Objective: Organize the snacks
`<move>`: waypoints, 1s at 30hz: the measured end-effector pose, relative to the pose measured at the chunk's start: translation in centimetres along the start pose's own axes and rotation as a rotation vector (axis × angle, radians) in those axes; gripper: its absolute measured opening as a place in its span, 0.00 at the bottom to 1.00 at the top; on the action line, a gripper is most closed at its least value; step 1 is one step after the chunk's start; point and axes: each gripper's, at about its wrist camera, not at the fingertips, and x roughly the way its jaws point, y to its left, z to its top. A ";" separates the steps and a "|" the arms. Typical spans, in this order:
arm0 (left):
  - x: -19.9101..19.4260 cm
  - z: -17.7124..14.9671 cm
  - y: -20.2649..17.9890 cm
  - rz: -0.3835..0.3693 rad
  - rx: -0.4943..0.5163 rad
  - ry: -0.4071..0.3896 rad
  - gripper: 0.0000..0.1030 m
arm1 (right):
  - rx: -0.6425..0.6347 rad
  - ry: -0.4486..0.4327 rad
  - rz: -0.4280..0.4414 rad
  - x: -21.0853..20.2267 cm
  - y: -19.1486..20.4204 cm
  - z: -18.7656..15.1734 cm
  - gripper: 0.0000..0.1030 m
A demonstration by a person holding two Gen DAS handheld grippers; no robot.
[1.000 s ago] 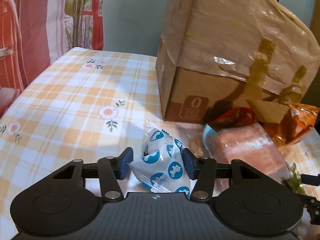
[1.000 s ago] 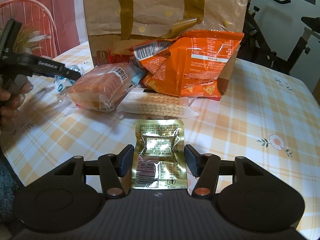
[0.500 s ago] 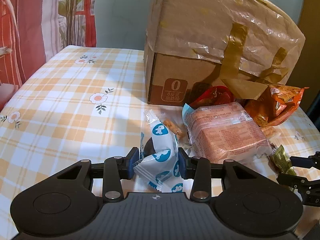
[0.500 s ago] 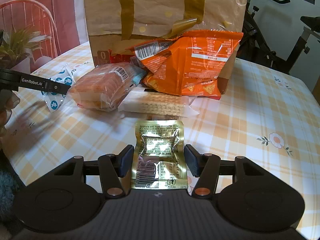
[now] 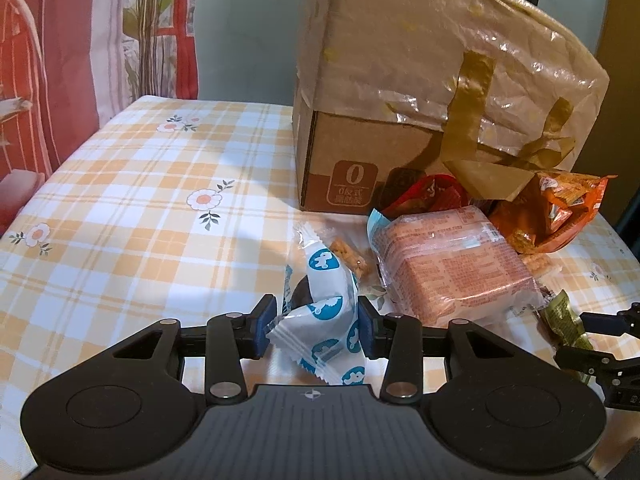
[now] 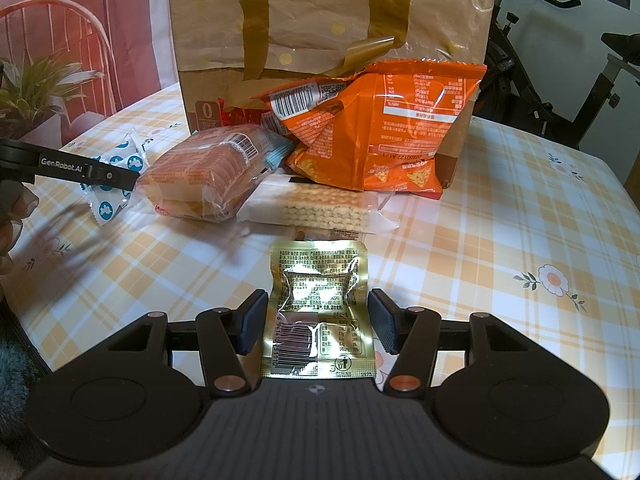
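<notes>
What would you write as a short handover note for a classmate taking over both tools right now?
Left tool: jaws opening slightly, pads against the blue-and-white packet.
Right tool: jaws around the gold sachet, contact unclear.
Pink biscuit pack, wafer pack and orange chip bag lie heaped before the brown bag.
Done: nothing visibly sorted.
Left: place both held items, then clear the heap.

Left gripper [image 5: 316,326] jaws opening (slightly) — right gripper [image 6: 318,322] angled down

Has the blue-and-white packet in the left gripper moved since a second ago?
Yes. The blue-and-white packet has come away from the paper bag, out to the left beside the pink packet.
</notes>
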 end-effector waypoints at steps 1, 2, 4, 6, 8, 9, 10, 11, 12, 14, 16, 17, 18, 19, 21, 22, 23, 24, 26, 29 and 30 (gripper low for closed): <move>-0.2 0.0 0.0 -0.001 -0.002 -0.008 0.49 | 0.000 0.000 0.000 0.0 0.0 0.0 0.56; -0.5 -0.1 0.1 -0.004 -0.003 -0.014 0.52 | 0.000 -0.001 0.000 0.0 0.0 0.0 0.56; -1.0 -0.2 0.2 -0.006 -0.009 -0.019 0.60 | 0.000 -0.002 0.000 0.0 0.1 0.0 0.56; -1.2 -0.5 0.3 -0.006 -0.007 -0.016 0.61 | 0.001 -0.004 0.001 -0.1 0.1 -0.1 0.56; -1.4 -0.8 0.3 -0.004 -0.003 -0.013 0.63 | 0.001 -0.007 0.001 -0.1 0.1 -0.2 0.56; -1.4 -0.8 0.2 -0.007 -0.003 -0.013 0.63 | 0.003 -0.008 0.001 -0.1 0.1 -0.2 0.56; -1.4 -0.8 0.3 -0.011 -0.005 -0.011 0.63 | 0.003 -0.007 0.002 -0.1 0.1 -0.2 0.56; -1.4 -0.8 0.3 -0.012 -0.005 -0.012 0.63 | 0.002 -0.007 0.001 -0.1 0.1 -0.2 0.56; -1.4 -0.7 0.2 -0.009 -0.004 -0.017 0.63 | 0.003 -0.008 0.002 -0.1 0.1 -0.2 0.56; -1.2 -0.6 0.4 -0.005 -0.007 -0.020 0.65 | 0.003 -0.009 0.001 -0.1 0.1 -0.2 0.56; -1.0 -0.4 0.5 0.011 -0.019 -0.013 0.71 | 0.001 -0.008 0.001 -0.1 0.1 -0.1 0.56; -0.8 -0.3 0.6 0.020 -0.027 -0.010 0.72 | 0.002 -0.008 0.001 -0.1 0.1 -0.1 0.56; -0.7 -0.1 0.8 0.033 -0.042 -0.007 0.75 | 0.002 -0.008 0.001 -0.1 0.1 -0.2 0.56; -0.6 0.1 1.0 0.042 -0.058 -0.006 0.76 | 0.003 -0.008 0.001 -0.1 0.1 -0.2 0.56; -0.1 0.5 1.3 0.048 -0.085 0.002 0.76 | 0.002 -0.009 0.000 -0.1 0.1 -0.1 0.56; 0.3 0.6 1.4 0.051 -0.090 0.013 0.76 | 0.003 -0.009 0.001 -0.1 0.1 -0.1 0.56; 0.7 0.6 1.4 0.047 -0.089 0.025 0.76 | 0.003 -0.009 0.000 -0.1 0.2 -0.1 0.56; 1.1 0.6 1.4 0.050 -0.087 0.040 0.76 | 0.002 -0.008 0.000 -0.1 0.2 -0.1 0.56; 1.4 0.3 0.8 0.072 -0.052 0.040 0.76 | 0.002 -0.008 0.000 -0.1 0.2 -0.1 0.56; 1.3 -0.1 0.0 0.090 0.016 0.044 0.69 | 0.002 -0.009 -0.001 -0.1 0.1 -0.1 0.56; 1.1 -0.3 -0.2 0.086 0.029 0.039 0.64 | -0.001 -0.009 -0.002 -0.1 0.1 -0.1 0.56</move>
